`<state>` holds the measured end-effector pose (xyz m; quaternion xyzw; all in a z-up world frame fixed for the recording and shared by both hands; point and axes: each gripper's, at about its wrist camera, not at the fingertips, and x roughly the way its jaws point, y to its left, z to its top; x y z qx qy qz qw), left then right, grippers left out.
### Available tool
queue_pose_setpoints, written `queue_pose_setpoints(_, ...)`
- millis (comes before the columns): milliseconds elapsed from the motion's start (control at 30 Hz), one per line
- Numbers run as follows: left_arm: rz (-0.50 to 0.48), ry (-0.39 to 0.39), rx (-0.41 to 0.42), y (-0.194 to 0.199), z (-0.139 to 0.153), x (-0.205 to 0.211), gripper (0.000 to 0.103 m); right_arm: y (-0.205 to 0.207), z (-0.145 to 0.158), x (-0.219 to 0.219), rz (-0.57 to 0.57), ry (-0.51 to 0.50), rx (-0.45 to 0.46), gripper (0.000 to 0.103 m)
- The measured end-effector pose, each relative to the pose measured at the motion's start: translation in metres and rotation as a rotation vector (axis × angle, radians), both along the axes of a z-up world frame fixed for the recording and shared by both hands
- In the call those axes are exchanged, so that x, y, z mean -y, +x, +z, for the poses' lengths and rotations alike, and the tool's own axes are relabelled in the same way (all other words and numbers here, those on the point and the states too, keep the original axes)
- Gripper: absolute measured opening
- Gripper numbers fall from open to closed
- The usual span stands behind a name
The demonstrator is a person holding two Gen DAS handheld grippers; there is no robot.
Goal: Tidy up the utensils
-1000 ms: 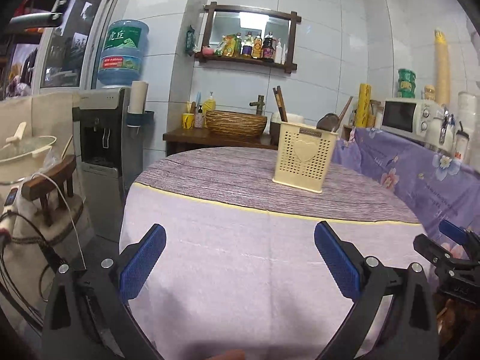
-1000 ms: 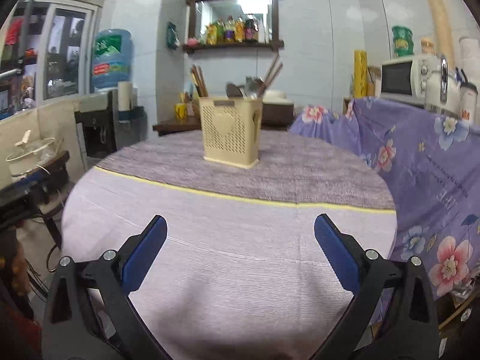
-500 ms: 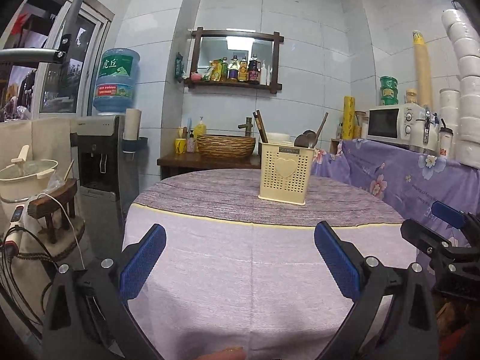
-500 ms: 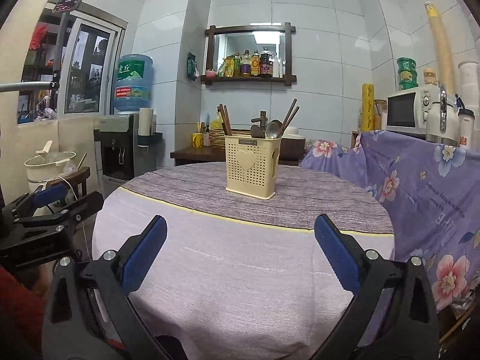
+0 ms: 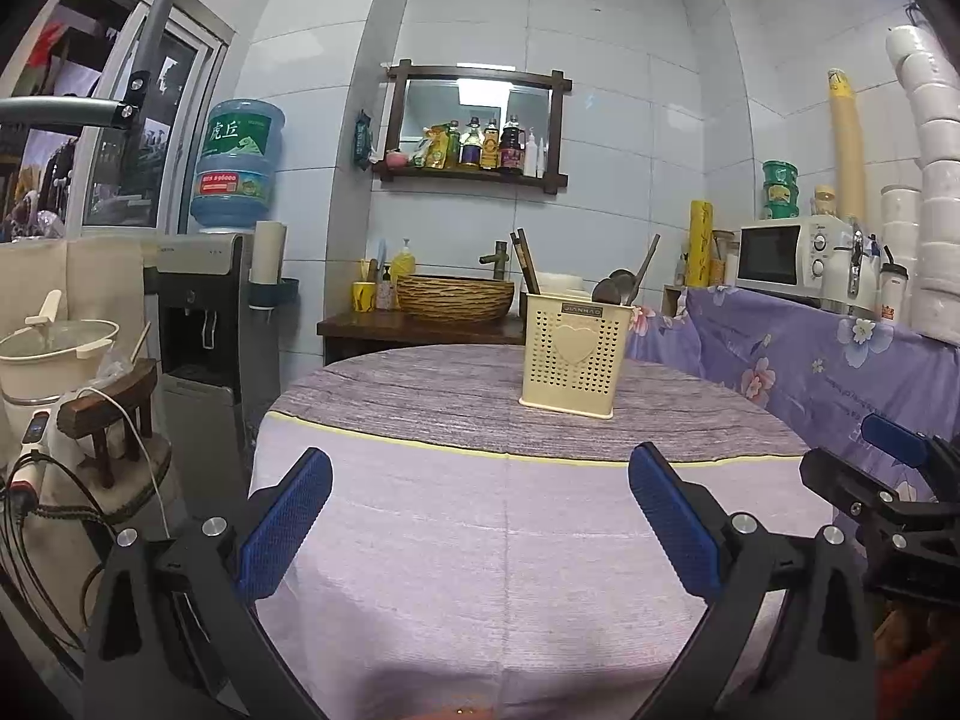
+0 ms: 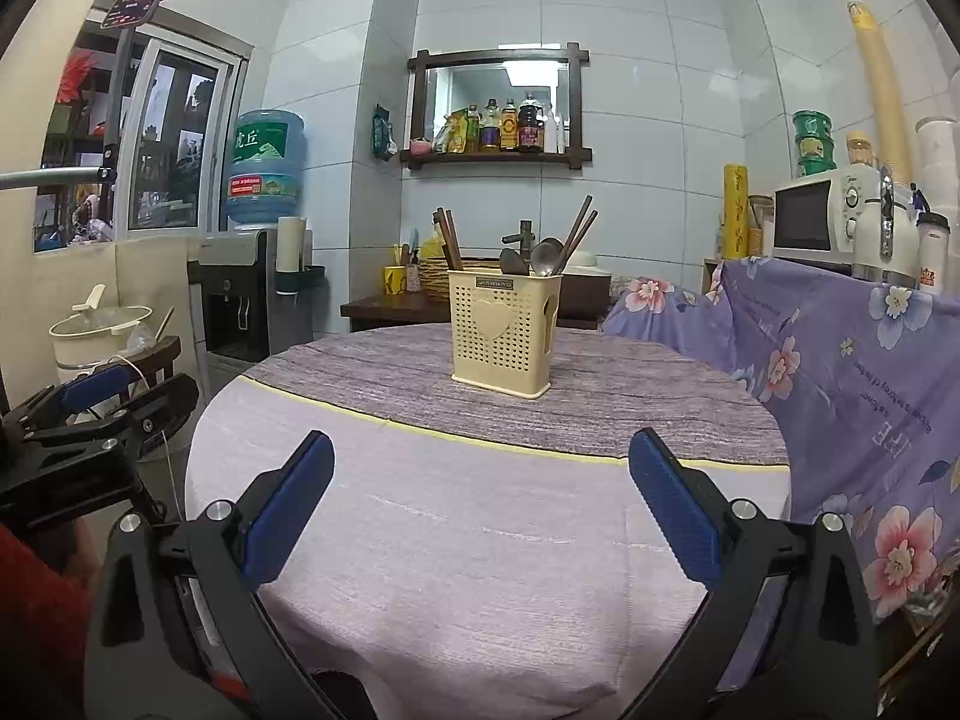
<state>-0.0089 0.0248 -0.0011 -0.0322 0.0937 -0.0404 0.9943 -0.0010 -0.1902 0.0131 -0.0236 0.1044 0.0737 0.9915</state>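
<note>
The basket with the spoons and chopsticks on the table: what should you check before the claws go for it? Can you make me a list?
1. Left claw open with nothing in it: ok.
2. Right claw open with nothing in it: ok.
3. Basket standing upright on the table: ok.
4. Spoons and chopsticks poking out the top where a claw could grab them: ok.
5. Nothing lying on the cloth between the claws and the basket: ok.
6. How the spoons and chopsticks are sorted inside the basket: cannot tell, the walls hide it.
</note>
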Motion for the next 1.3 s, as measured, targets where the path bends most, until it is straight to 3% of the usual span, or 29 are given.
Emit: queue_pose_setpoints(1300,-0.004,0.009,-0.018,0.0031,-0.0028,-0.0009,0.098,0.0025,-0.0069,-0.0002,0.001,-0.001,-0.016,0.097)
